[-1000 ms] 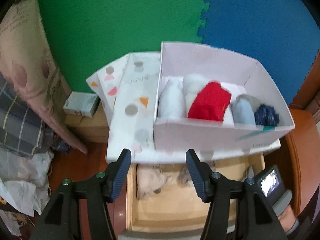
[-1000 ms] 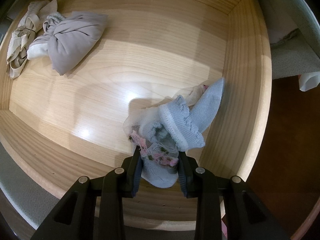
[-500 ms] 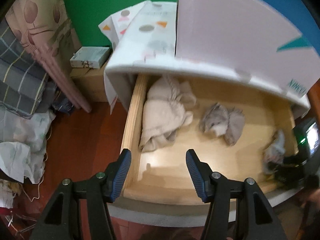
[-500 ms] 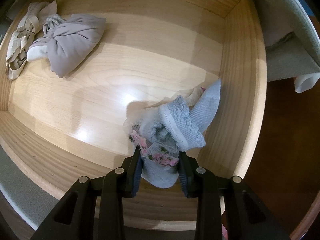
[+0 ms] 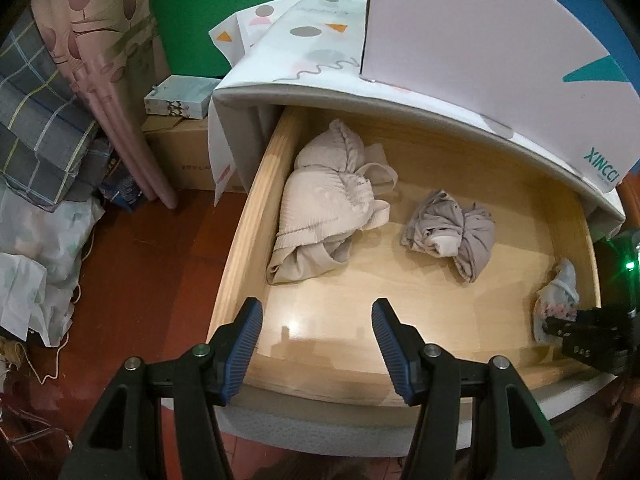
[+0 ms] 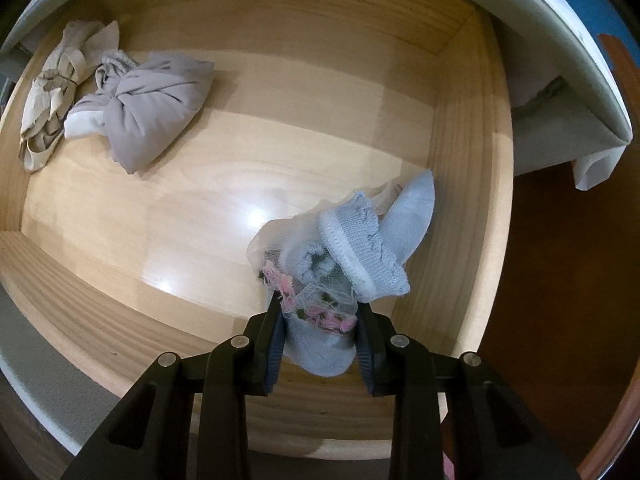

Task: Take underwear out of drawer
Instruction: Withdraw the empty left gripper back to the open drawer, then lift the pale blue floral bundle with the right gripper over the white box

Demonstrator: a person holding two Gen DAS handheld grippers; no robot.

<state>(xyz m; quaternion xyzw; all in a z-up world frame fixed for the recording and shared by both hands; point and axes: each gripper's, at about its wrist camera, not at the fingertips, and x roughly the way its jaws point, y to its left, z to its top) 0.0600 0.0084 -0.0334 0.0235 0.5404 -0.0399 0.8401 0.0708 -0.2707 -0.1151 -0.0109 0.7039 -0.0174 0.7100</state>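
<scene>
In the pale wooden drawer (image 6: 472, 208), the right gripper (image 6: 320, 344) has its jaws clenched on pale-blue lace-trimmed underwear (image 6: 360, 248); the left gripper (image 5: 316, 344) hovers with jaws spread.

The back of the drawer (image 5: 256, 216) is hidden under the white box (image 5: 480, 40), whose top is cut off, and the right gripper (image 5: 560, 326) beside the drawer's right wall is partly cut off.
</scene>
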